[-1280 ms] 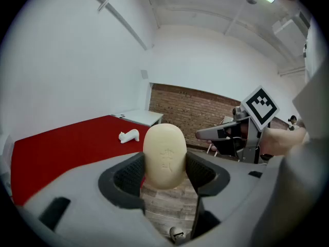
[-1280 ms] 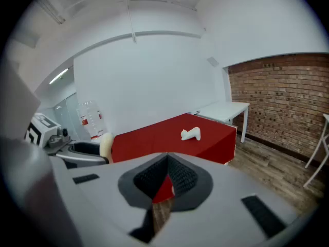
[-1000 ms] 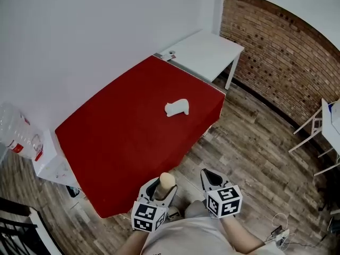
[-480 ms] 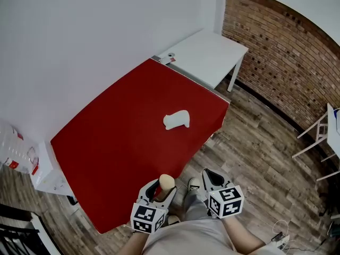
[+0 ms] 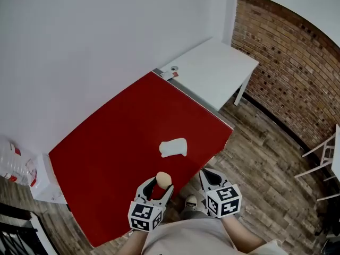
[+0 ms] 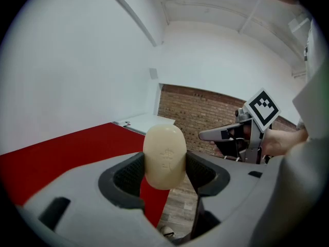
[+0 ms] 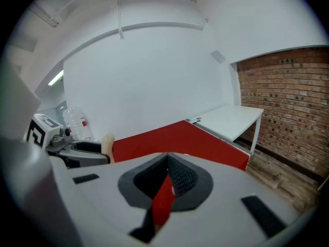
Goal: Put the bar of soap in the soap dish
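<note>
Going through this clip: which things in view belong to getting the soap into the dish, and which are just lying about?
Belongs to the job:
- soap, clamped in the left gripper
- dish, lying on the red table

Just lying about:
- white table
- bottle
- chair
- right gripper, shut and empty
</note>
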Tool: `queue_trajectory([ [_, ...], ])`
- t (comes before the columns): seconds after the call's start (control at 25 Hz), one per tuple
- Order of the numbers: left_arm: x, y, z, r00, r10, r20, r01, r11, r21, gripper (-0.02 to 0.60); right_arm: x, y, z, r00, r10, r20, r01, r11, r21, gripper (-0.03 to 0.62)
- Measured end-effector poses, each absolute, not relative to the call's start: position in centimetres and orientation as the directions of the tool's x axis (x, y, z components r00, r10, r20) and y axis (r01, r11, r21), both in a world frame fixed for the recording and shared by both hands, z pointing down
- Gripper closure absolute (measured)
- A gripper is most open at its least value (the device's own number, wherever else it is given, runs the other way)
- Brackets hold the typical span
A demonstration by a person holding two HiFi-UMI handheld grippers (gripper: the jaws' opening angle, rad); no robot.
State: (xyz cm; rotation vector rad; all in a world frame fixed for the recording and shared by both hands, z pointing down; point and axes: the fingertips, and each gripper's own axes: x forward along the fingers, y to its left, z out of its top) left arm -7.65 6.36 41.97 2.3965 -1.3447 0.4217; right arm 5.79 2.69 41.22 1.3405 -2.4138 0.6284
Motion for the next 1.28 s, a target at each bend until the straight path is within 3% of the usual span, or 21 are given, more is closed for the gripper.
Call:
queue_trajectory([
  [0.4,-6.0,0.8,41.9,0.502,-0.746,0.438,-0.861,-0.480,0.170,0.322,6.6,-2.8,41.5,-0.530,-0.700,0.479,-0.846,0.472,-0.246,0.589],
  [1.28,-9.0,-6.3,42.9,0.521,-0.710,0.473,-0.847,-0.500,0.182,0.322,4.0,-8.4,42.8,-0.502,-0.689,0.522,-0.863,0.433,-0.258,0.589],
])
